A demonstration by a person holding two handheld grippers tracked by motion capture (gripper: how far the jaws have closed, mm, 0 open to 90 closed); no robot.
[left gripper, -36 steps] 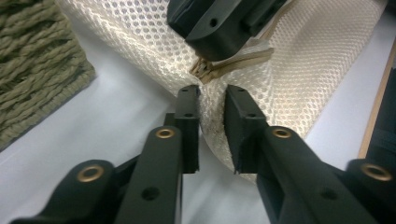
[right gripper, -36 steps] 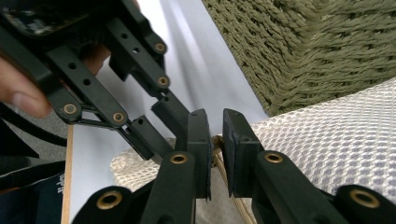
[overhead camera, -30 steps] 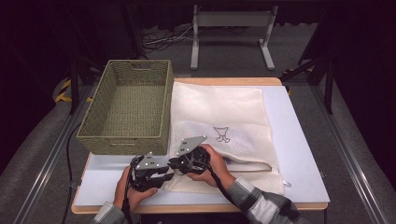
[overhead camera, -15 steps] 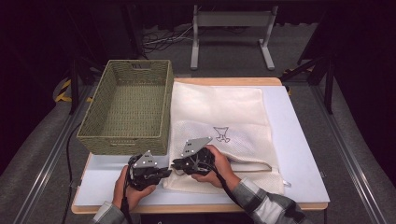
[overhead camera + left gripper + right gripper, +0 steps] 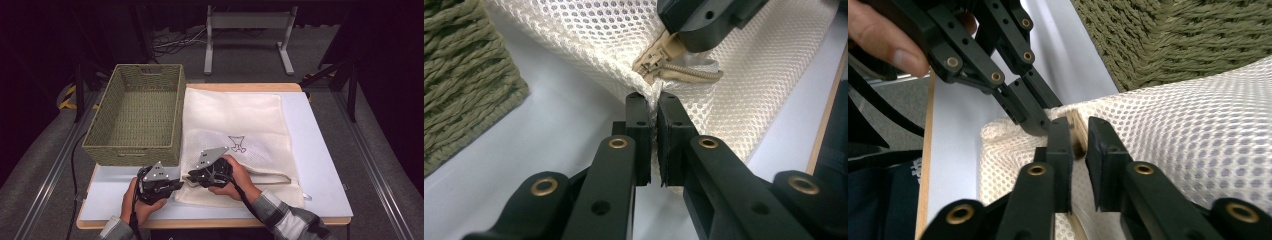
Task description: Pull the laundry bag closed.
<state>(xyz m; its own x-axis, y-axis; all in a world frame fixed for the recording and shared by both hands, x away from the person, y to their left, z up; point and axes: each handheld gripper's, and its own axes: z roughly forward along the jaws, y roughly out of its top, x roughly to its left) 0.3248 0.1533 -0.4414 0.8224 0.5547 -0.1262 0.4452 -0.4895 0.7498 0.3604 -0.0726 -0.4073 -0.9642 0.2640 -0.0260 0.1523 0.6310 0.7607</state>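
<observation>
A cream mesh laundry bag (image 5: 235,125) lies flat on the white table, its zipper along the near edge. My left gripper (image 5: 176,186) (image 5: 654,107) is shut on the bag's near left corner, pinching the mesh just beside the zipper's end. My right gripper (image 5: 196,177) (image 5: 1078,134) is close to its right, shut on the tan zipper pull (image 5: 665,50) (image 5: 1077,127). In the left gripper view the right gripper (image 5: 704,17) holds the pull just beyond my jaws. In the right gripper view the left gripper (image 5: 1035,120) reaches in from the upper left.
An olive woven basket (image 5: 135,112) stands to the left of the bag, its near wall close to both grippers. Bare white table (image 5: 320,150) runs along the right of the bag. The table's wooden front edge (image 5: 200,222) is just behind the hands.
The right gripper has shifted slightly to the right along the bag's near edge. The left gripper has stayed at the corner.
</observation>
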